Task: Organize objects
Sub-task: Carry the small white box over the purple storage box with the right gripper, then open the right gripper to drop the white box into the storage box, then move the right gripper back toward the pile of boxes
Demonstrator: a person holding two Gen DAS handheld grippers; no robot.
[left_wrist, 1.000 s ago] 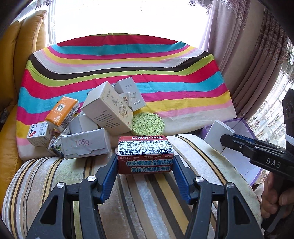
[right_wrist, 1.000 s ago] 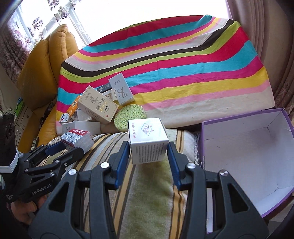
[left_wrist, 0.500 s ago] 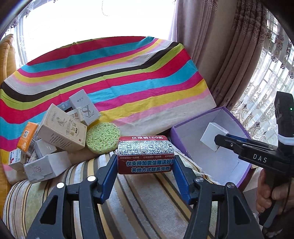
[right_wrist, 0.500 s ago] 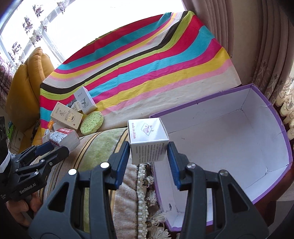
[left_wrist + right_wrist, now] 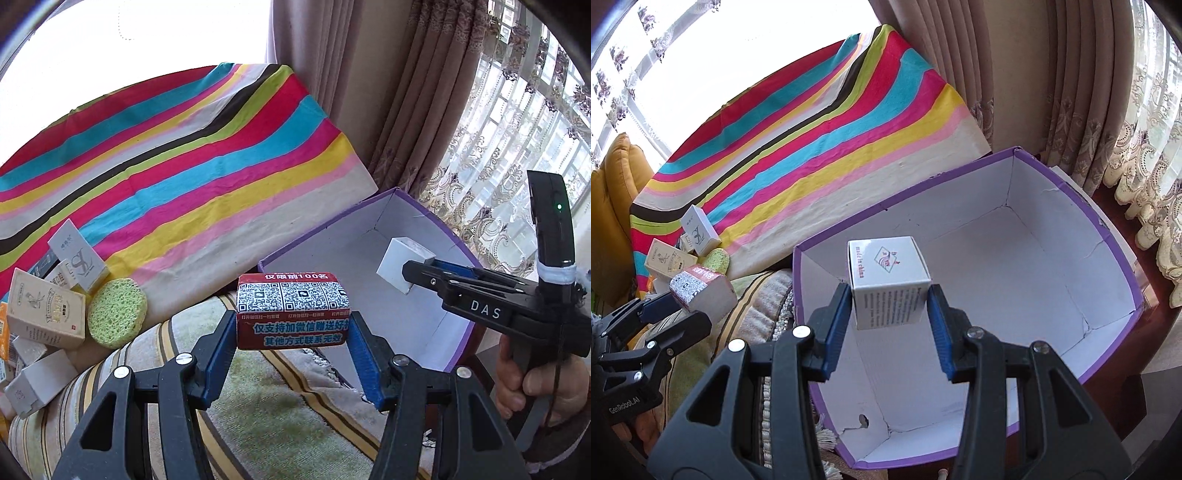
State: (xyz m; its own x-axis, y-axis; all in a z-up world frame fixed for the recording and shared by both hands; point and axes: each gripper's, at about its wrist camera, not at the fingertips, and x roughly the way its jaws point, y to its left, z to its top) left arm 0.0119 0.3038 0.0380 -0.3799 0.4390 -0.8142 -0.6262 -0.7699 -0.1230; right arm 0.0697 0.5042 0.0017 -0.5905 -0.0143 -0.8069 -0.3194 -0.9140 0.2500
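Observation:
My left gripper (image 5: 291, 332) is shut on a red box with QR codes (image 5: 292, 310), held above the striped sofa arm, just left of the purple-rimmed white bin (image 5: 369, 236). In the right wrist view that red box (image 5: 701, 286) and the left gripper (image 5: 683, 306) show at the left edge. My right gripper (image 5: 890, 306) is shut on a white cube box printed "made in china" (image 5: 886, 280), held over the open bin (image 5: 1108, 243), whose floor is bare. The left wrist view catches the white cube (image 5: 402, 264) and right gripper (image 5: 417, 273) over the bin.
A pile of small boxes (image 5: 44, 314) and a round green sponge (image 5: 116, 317) lies on the rainbow-striped cloth (image 5: 184, 166) at the left. Curtains (image 5: 1071, 92) hang behind the bin. A hand (image 5: 532, 384) grips the right tool's handle.
Both grippers have swung to the right with their boxes. The bin has come under the right gripper, and the box pile has slid to the left edge of both views.

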